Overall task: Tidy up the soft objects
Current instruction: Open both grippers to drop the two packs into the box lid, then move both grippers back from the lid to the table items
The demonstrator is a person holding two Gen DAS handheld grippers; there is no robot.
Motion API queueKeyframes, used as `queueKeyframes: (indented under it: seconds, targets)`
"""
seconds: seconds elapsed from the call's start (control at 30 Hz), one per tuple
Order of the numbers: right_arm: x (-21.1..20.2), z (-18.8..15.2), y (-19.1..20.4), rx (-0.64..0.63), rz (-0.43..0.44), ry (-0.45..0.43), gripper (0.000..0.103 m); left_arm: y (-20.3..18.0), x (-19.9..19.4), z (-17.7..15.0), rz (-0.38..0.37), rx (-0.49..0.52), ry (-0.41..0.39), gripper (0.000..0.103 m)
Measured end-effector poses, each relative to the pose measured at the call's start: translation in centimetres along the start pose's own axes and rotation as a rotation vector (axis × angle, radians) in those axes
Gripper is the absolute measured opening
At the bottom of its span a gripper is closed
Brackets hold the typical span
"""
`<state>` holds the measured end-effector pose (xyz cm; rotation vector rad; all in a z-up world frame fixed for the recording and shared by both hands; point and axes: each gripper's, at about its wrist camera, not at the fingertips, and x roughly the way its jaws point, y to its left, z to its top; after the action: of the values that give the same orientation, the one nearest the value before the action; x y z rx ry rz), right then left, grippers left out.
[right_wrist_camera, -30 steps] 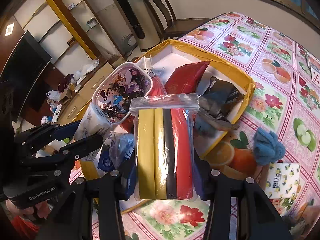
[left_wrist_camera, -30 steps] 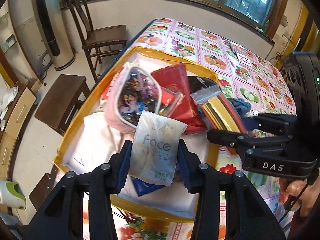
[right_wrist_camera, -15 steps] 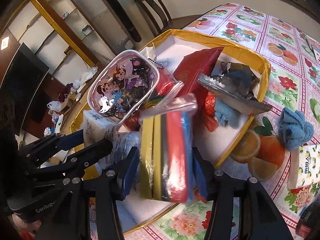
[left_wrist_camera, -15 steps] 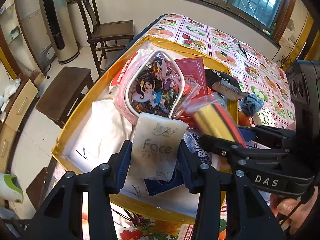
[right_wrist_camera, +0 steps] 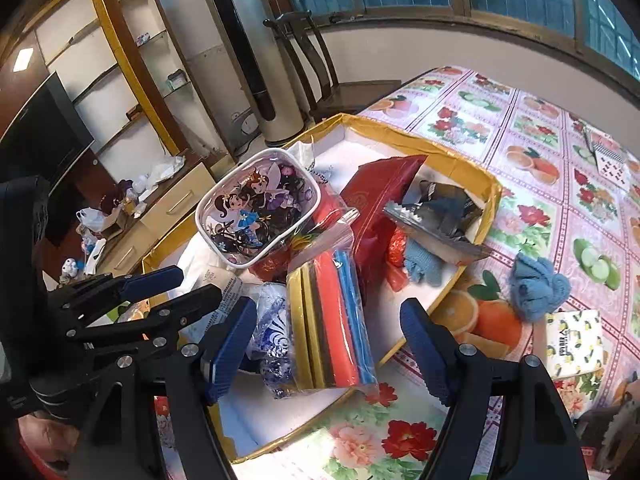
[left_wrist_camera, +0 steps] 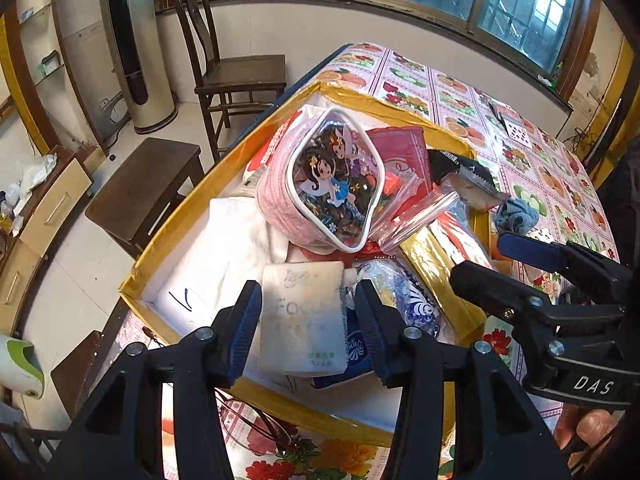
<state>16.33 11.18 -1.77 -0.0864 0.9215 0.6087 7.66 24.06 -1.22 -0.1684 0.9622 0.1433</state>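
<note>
A white "Face" tissue pack (left_wrist_camera: 304, 320) sits between the pads of my left gripper (left_wrist_camera: 308, 292), which is shut on it. The pack rests low on the contents at the near corner of the yellow-rimmed box (left_wrist_camera: 160, 248). My right gripper (right_wrist_camera: 326, 312) is open wide above a clear zip bag of coloured strips (right_wrist_camera: 332, 320), which lies loose in the box (right_wrist_camera: 480, 184). A cartoon-printed pouch (right_wrist_camera: 256, 208), a red packet (right_wrist_camera: 380, 188) and a black foil packet (right_wrist_camera: 440, 208) fill the middle of the box. A blue knitted cloth (right_wrist_camera: 536, 284) lies on the tablecloth outside it.
A lemon-print tissue pack (right_wrist_camera: 572, 340) lies on the floral tablecloth right of the box. Eyeglasses (left_wrist_camera: 256, 428) sit by the box's near rim. A wooden chair (left_wrist_camera: 240, 72), a stool (left_wrist_camera: 148, 184) and a tower fan (left_wrist_camera: 132, 48) stand beyond the table's left edge.
My right gripper has opened and let the zip bag drop into the box. The tissue pack in my left gripper has come down and tipped flat onto the box's contents.
</note>
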Motion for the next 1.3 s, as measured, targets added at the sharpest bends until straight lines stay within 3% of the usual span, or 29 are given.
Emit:
queueKeyframes:
  seconds: [0.1,0.23,0.5,0.73,1.3]
  targets:
    - [-2.1,-1.0,0.5,-0.038,-0.074,-0.061,0.079,-0.1,-1.1,0.0,-0.016,-0.014,-0.026,0.047]
    - [-5.6,-3.0,0.8,-0.067,-0.185,-0.170,0.102,-1.1,-2.7,-0.2,-0.034,-0.005,-0.064,0.055]
    - [-10.8,-6.7,-0.1,-0.090,-0.336,-0.276,0.102,-5.6,-4.6,-1.3,-0.085,0.052,-0.098,0.061]
    - [-13.7,-9.9,-2.0,-0.072,-0.409,-0.299,0.102,-10.0,-4.9,-2.7,-0.135,0.106,-0.068,0.061]
    - [-18.4,-16.4,-7.6,0.037,-0.468,-0.307,0.102,-17.5,-4.0,-5.7,-0.193,0.204,0.000,0.065]
